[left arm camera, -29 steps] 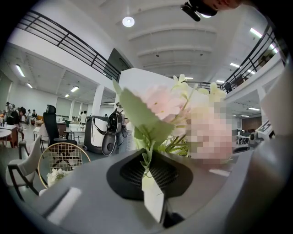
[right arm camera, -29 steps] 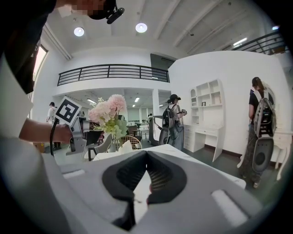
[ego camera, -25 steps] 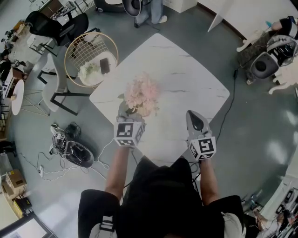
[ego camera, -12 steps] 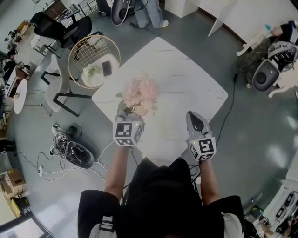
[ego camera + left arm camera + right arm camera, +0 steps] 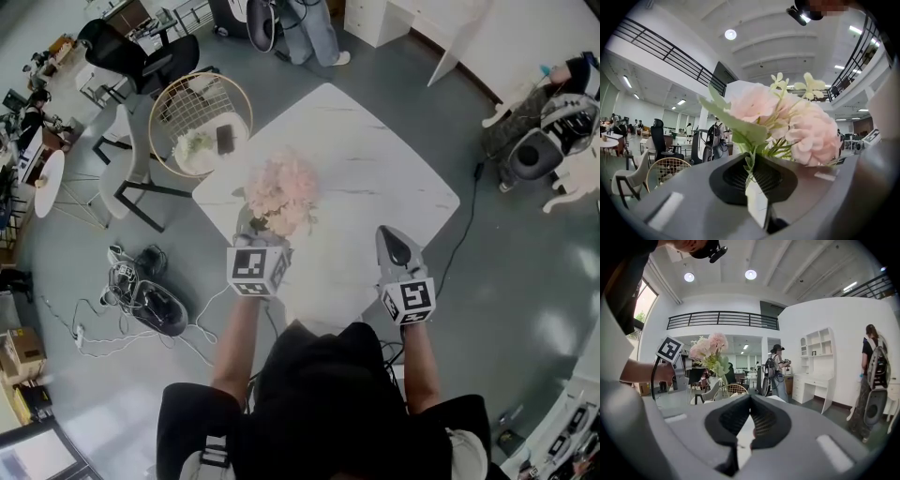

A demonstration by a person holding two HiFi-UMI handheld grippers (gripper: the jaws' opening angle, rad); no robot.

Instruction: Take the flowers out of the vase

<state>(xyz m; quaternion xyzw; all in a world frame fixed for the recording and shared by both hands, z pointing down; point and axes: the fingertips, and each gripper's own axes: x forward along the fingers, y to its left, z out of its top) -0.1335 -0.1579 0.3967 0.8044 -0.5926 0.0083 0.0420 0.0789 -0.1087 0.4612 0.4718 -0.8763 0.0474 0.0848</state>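
Pink, pale-leaved flowers hang over the left part of the white marbled bench, clenched low down in the left claw. Their lower ends are hidden behind its jaws. The right claw is pinched together, empty. Grey floor surrounds the bench.

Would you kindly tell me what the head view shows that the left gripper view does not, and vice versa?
Only the head view shows the person's bare forearms and the tangle of black cables on the grey floor. Only the left gripper view shows the left claw shut on the green stems, with the black-railed balcony overhead. Both show the pink flower bouquet and the round gold wire basket table.
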